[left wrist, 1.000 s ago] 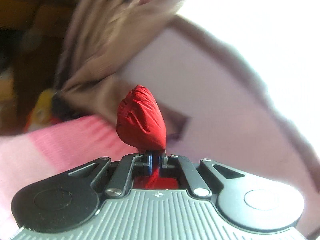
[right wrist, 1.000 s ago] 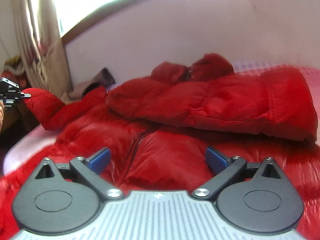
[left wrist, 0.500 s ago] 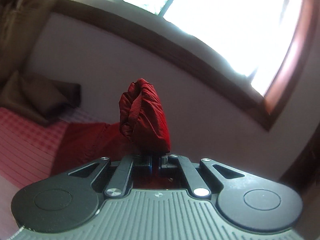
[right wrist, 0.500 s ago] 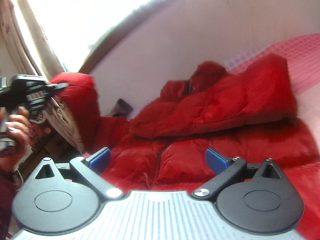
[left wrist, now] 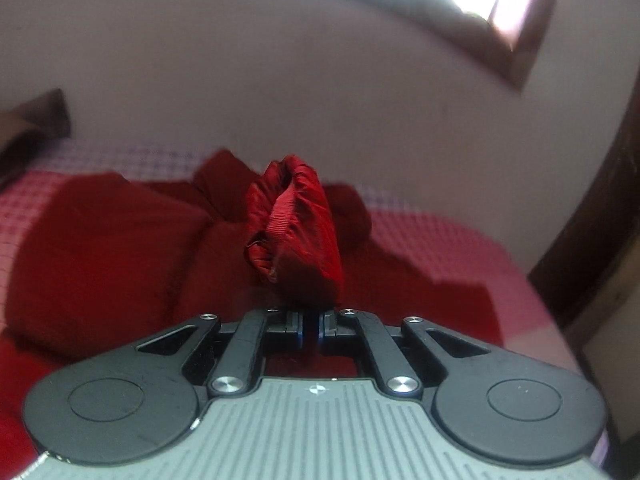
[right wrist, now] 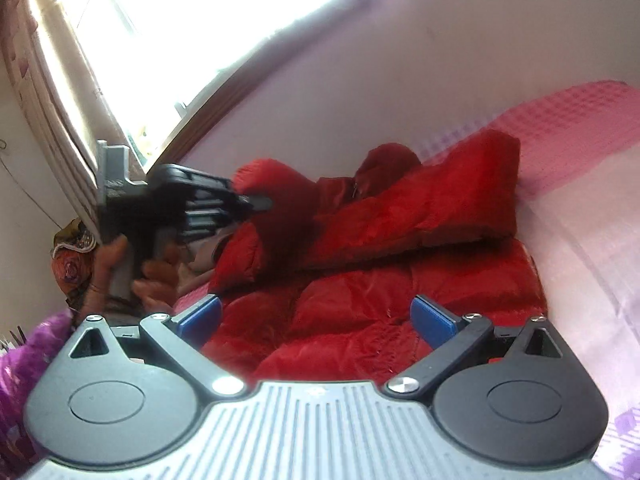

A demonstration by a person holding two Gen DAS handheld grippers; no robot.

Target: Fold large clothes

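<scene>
A red puffer jacket (right wrist: 360, 312) lies spread on the bed, one sleeve (right wrist: 432, 208) folded across its chest. My left gripper (left wrist: 309, 326) is shut on the cuff of the other sleeve (left wrist: 296, 236) and holds it lifted above the jacket body (left wrist: 104, 248). In the right wrist view the left gripper (right wrist: 256, 202) shows at the left, held in a hand, with the raised sleeve (right wrist: 264, 184) at its tip. My right gripper (right wrist: 316, 316) is open and empty, just above the jacket's lower front.
The bed (right wrist: 580, 128) has a pink checked cover against a pale wall (left wrist: 280, 80). A window (right wrist: 180, 32) with a curtain (right wrist: 52, 92) is at the left. A brown pillow (left wrist: 32, 120) lies at the bed's far left. Dark wooden furniture (left wrist: 600, 200) stands at the right.
My left gripper has swung the held sleeve cuff up and inward, from beyond the bed's left edge to above the jacket. My right gripper stays open and has tilted slightly.
</scene>
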